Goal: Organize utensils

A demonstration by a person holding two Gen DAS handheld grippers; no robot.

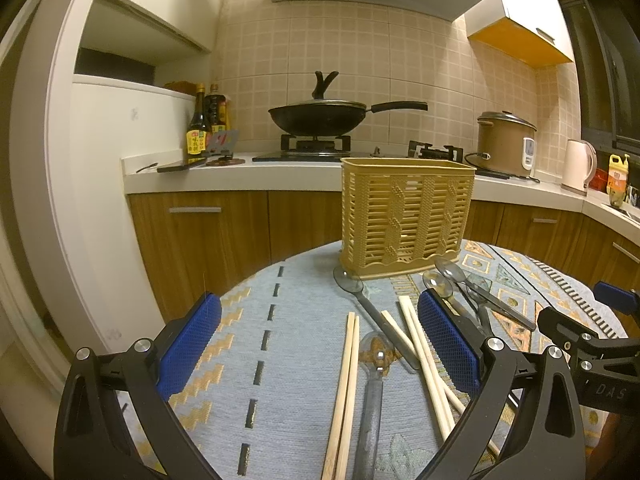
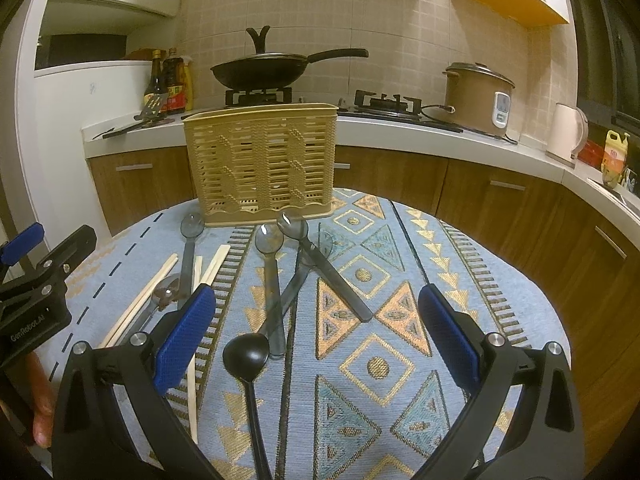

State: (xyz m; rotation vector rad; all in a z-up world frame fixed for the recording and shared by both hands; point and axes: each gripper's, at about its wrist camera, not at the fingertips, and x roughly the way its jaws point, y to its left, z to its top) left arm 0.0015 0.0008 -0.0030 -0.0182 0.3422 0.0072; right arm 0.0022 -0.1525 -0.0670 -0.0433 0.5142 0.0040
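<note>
Because nothing is picked up yet, both the left gripper (image 1: pixel 318 344) and right gripper (image 2: pixel 316 330) hang wide apart, grasping nothing, over chopsticks (image 1: pixel 346 384) and clear spoons (image 2: pixel 270 276) scattered mid-tablecloth (image 2: pixel 460 272); the yellow utensil basket (image 2: pixel 260 164), probably empty, waits at the far edge.

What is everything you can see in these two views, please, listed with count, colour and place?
utensil basket: one, tan, far edge of table
chopsticks: several, pale wood, loose on cloth
clear spoons: several, grey, before the basket
black ladle: one, nearest the right camera
tablecloth: one, blue patterned
wok: one, black, on the stove
rice cooker: one, brown, on the counter
kettle: one, white, far right
left hand-held gripper: open
right hand-held gripper: open
</note>
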